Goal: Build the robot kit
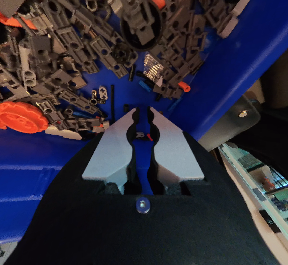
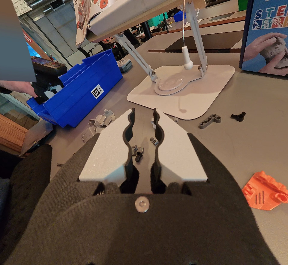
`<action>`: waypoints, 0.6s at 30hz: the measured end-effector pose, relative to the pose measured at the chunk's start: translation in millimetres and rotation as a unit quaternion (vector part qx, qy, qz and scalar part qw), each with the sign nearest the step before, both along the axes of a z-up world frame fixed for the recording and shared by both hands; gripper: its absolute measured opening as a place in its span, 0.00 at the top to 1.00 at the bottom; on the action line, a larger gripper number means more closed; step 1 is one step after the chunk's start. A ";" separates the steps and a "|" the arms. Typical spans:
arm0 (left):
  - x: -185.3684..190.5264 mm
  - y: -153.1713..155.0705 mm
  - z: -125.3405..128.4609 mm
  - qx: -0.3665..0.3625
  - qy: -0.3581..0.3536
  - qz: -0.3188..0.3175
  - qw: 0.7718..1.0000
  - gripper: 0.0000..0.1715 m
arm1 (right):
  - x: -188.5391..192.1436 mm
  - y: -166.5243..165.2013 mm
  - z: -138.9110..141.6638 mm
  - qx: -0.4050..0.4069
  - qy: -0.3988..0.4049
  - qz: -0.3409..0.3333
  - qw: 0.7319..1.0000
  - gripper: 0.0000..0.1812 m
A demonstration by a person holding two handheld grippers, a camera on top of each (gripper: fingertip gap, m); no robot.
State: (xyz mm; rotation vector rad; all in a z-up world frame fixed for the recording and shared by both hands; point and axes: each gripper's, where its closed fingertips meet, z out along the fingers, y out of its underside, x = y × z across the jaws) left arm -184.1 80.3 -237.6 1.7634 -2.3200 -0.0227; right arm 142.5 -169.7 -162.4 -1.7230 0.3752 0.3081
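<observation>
My left gripper [image 1: 143, 109] reaches into a blue bin [image 1: 218, 70]. Its jaws stand a narrow gap apart and hold nothing. Its tips hover over the bin floor near a thin black axle [image 1: 112, 101] and a small black pin [image 1: 126, 107]. A heap of grey building pieces [image 1: 74, 45] fills the bin ahead. My right gripper [image 2: 144, 110] is open and empty, low over the grey table [image 2: 233, 140]. Between its fingers lie a small grey connector with a black pin [image 2: 138, 153] and a tiny grey piece [image 2: 154, 141].
The bin holds an orange wheel [image 1: 21, 117] and an orange pin [image 1: 184, 87]. On the table are the blue bin [image 2: 78, 101] with a hand [image 2: 20, 88], light grey parts [image 2: 101, 121], a grey bent beam [image 2: 210, 121], a black piece [image 2: 238, 116], an orange panel [image 2: 265, 193], a white booklet stand [image 2: 194, 93] and a blue box [image 2: 268, 31]. There is about 40 cm between the tips of the two grippers.
</observation>
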 end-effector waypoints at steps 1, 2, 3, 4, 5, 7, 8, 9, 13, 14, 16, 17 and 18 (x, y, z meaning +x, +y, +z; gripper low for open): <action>-2.0 -1.9 -0.7 -0.007 0.005 0.002 1.000 0.94 | -0.1 0.0 0.0 0.000 0.000 0.000 1.000 0.88; 2.2 -2.5 -0.4 -0.009 -0.009 0.005 1.000 0.94 | -0.2 0.0 0.1 0.000 -0.001 0.000 1.000 0.88; 4.5 -0.2 0.2 -0.002 -0.017 0.007 1.000 0.95 | -0.4 0.0 0.1 0.000 0.000 0.000 1.000 0.88; 2.1 1.0 0.5 0.001 -0.010 0.005 1.000 0.94 | -0.7 0.0 0.0 0.000 0.000 0.001 1.000 0.88; 1.9 4.1 0.9 0.010 -0.011 0.003 1.000 0.94 | -0.9 0.0 0.0 0.000 -0.001 0.001 1.000 0.88; 6.3 10.5 4.5 0.028 -0.031 -0.008 0.999 0.94 | -0.8 -0.2 0.3 0.001 0.000 0.001 1.000 0.88; 6.7 14.0 5.8 0.033 -0.031 -0.004 0.999 0.92 | -0.7 -0.2 0.2 0.001 0.000 0.001 1.000 0.88; 8.4 20.9 6.4 0.048 -0.035 0.003 0.998 0.88 | -0.8 -0.1 0.1 0.000 0.000 0.001 1.000 0.88; 10.4 25.8 4.6 0.049 -0.040 -0.004 0.998 0.87 | -0.8 0.0 -0.2 -0.001 0.000 0.001 1.000 0.88; 10.2 26.1 3.0 0.055 -0.039 -0.015 0.998 0.87 | -0.5 -0.1 0.0 0.000 0.001 0.001 1.000 0.88; 10.6 26.4 0.5 0.062 -0.036 -0.026 0.997 0.89 | -0.5 -0.1 0.0 0.000 0.001 0.001 1.000 0.88; 12.2 26.6 0.2 0.065 -0.037 -0.029 0.997 0.89 | -0.6 0.0 -0.1 0.000 0.001 0.001 1.000 0.88; 15.0 24.5 0.3 0.059 -0.042 -0.030 0.997 0.90 | -0.6 0.0 -0.2 0.000 0.001 0.001 1.000 0.88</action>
